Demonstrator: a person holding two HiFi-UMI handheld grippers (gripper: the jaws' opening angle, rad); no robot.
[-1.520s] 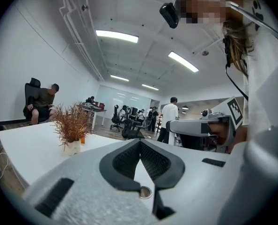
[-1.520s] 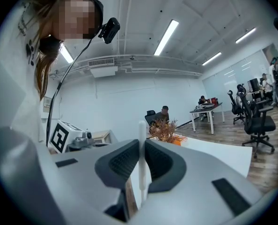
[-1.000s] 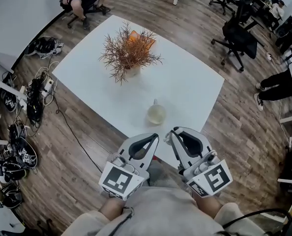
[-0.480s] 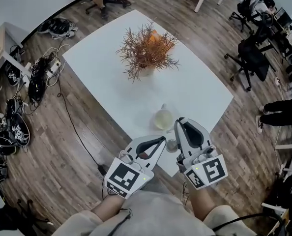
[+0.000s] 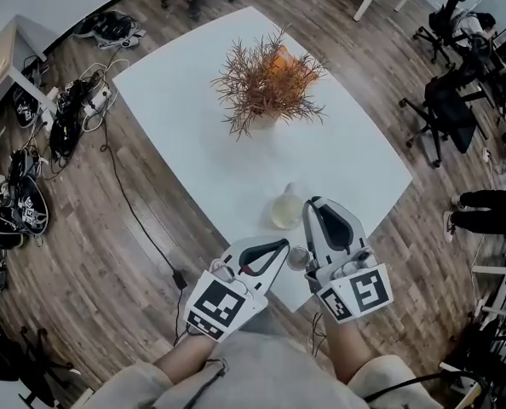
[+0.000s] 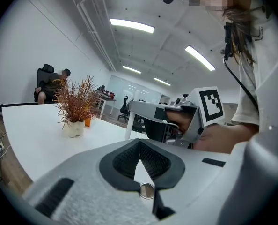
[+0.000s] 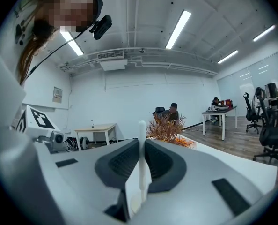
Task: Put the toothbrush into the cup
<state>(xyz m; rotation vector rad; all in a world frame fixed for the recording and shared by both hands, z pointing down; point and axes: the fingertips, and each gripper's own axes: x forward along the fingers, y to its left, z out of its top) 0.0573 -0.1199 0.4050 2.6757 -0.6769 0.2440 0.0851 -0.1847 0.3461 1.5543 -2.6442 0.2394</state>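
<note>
Right tongs point(image 7: 142, 142) are clenched on the slim white plastic toothbrush point(image 7: 141, 172). The pale translucent cup point(image 5: 287, 210) stands at their eleven o'clock on the white counter point(image 5: 193, 118). Left tongs point(image 6: 140, 144) are pinched together, empty. The brush is grasped; dropping it in looks still to do.

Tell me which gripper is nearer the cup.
Right. The right gripper, shut on the toothbrush, has its tips just beside the cup on its right; the left gripper sits further back toward the person, apart from it.
</note>
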